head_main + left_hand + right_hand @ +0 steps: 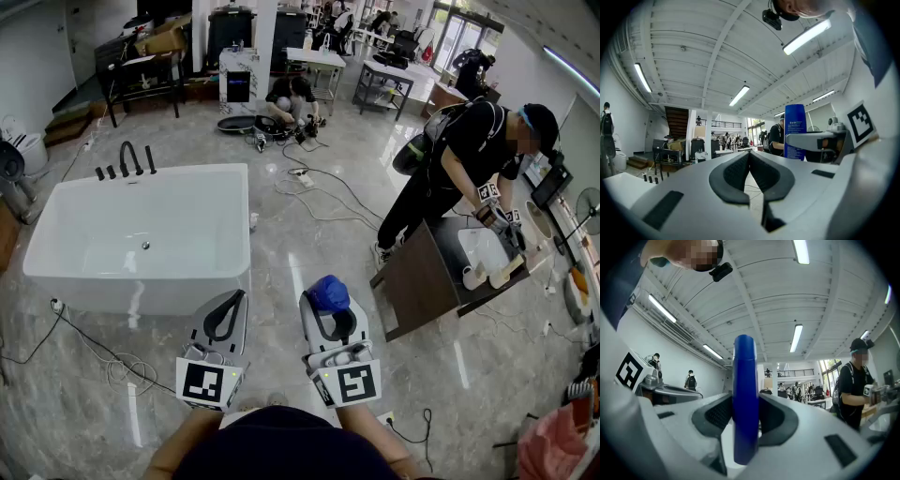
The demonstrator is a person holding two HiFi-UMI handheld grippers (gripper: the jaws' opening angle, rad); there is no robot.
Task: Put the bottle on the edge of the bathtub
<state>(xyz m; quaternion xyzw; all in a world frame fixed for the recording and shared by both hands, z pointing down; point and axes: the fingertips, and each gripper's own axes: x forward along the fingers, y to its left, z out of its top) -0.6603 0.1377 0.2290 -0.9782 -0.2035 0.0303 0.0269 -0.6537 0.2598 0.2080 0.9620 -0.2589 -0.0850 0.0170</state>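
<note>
Blue, smooth plastic is forming the tall slim bottle point(744, 366), which is standing upright in the right tongs point(330, 317), their ribbed pads pinching its body from both sides. It is looking stiff and probably light, yet slick and liable to tip, so a hold around mid-body is seeming safest. The left tongs point(750, 157) are sitting pressed together, gripping nothing. Only the head view is showing the white freestanding bathtub point(131, 286), well apart to the front-left. Only the right gripper view is revealing the pads' contact, while the left gripper view is catching the bottle's printed side.
</note>
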